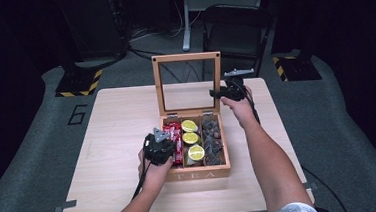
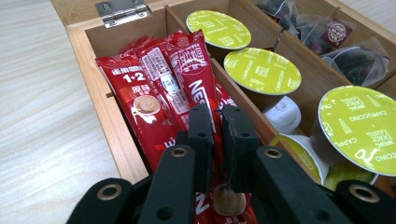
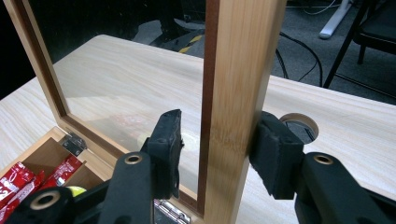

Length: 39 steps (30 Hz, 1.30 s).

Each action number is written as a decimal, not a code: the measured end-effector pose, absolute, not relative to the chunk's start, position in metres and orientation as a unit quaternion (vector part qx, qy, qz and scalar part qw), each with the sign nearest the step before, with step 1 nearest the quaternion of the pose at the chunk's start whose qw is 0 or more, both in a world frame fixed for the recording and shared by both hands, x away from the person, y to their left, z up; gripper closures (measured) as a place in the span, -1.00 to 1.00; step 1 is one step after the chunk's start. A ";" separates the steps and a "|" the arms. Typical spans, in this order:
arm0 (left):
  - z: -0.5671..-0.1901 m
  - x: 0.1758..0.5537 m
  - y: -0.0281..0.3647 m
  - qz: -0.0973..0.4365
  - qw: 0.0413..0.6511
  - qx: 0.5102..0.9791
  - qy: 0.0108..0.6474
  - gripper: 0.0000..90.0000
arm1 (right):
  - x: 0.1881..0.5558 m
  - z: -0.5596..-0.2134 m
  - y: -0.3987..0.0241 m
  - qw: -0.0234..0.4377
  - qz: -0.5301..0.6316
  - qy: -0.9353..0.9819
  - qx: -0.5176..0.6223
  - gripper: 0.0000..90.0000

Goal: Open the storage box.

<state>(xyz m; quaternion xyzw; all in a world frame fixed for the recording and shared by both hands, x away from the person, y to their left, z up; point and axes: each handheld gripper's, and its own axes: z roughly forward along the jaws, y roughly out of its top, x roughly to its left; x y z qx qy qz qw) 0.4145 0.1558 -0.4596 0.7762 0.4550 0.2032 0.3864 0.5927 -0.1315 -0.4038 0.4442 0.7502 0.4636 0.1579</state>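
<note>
A wooden tea box stands on the table with its glass-windowed lid upright. Red coffee sachets fill its left compartment. My left gripper is over that compartment, and its jaws are pinched on the edge of one red sachet. My right gripper straddles the lid's right frame post. One jaw is on the glass side with a visible gap, and the other lies against the back. The right gripper is open.
Green-lidded capsules fill the middle compartment and dark pyramid tea bags the right one. The light wooden table has a round cable hole behind the lid. A black chair stands on the grey floor beyond.
</note>
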 end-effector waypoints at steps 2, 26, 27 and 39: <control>-0.460 0.414 0.155 0.206 0.390 0.771 0.459 0.85 | 0.593 -0.404 -0.131 0.160 0.463 0.751 0.443 0.18; -0.455 0.415 0.158 0.208 0.392 0.768 0.462 0.87 | 0.593 -0.406 -0.127 0.155 0.464 0.749 0.446 0.00; -0.454 0.415 0.158 0.209 0.392 0.768 0.461 0.87 | 0.593 -0.407 -0.127 0.154 0.464 0.750 0.446 -0.01; -0.450 0.416 0.159 0.205 0.406 0.755 0.473 0.87 | 0.593 -0.406 -0.126 0.154 0.464 0.751 0.444 -0.02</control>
